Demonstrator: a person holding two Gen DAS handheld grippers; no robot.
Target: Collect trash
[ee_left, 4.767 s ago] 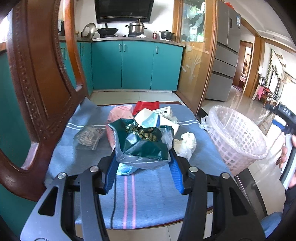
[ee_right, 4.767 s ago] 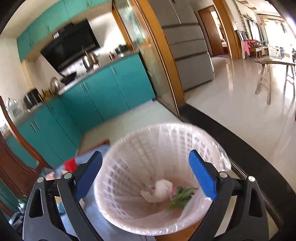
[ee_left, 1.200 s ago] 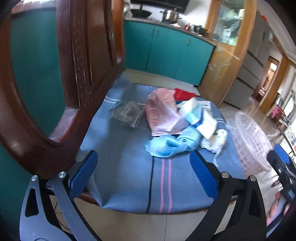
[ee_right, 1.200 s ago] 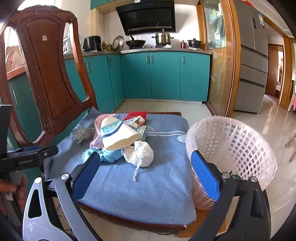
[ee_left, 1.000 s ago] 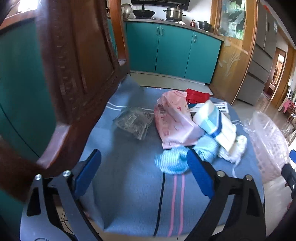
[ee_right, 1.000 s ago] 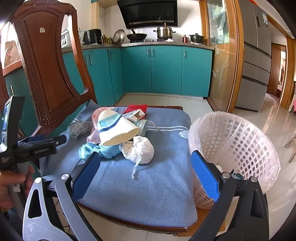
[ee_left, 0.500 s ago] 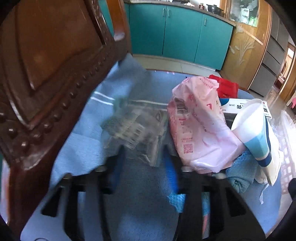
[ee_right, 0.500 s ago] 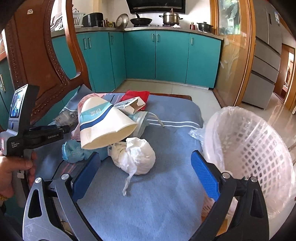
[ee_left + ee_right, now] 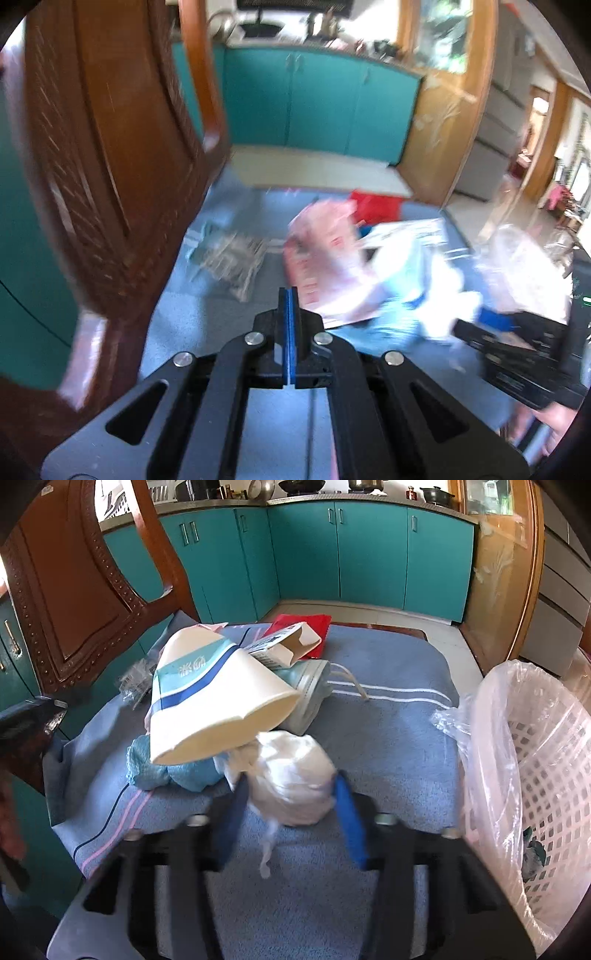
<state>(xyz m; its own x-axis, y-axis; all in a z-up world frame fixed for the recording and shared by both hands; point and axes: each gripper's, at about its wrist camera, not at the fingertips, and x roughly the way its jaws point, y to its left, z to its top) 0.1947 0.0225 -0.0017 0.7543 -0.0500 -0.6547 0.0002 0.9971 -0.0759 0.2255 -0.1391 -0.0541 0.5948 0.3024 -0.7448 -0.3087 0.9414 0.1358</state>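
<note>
**A:** How far along is the clean-up on the chair seat (image 9: 391,716)?

**B:** Early, by the look of it. The lined white basket (image 9: 532,775) at the frame's right edge shows only a dark scrap low inside; a paper cup (image 9: 218,701), a small carton (image 9: 284,646), a blue cloth (image 9: 162,764) and a red wrapper (image 9: 314,624) lie piled at centre.

**A:** And the claws?

**B:** The right gripper (image 9: 291,812), lower centre, has just been closing; its jaws are narrowed round a knotted white bag (image 9: 291,779), pads at its sides. The left gripper (image 9: 289,306) is pinched fully together on nothing, short of the pink bag (image 9: 325,251) and a clear crinkled wrapper (image 9: 232,258) left of it.
</note>
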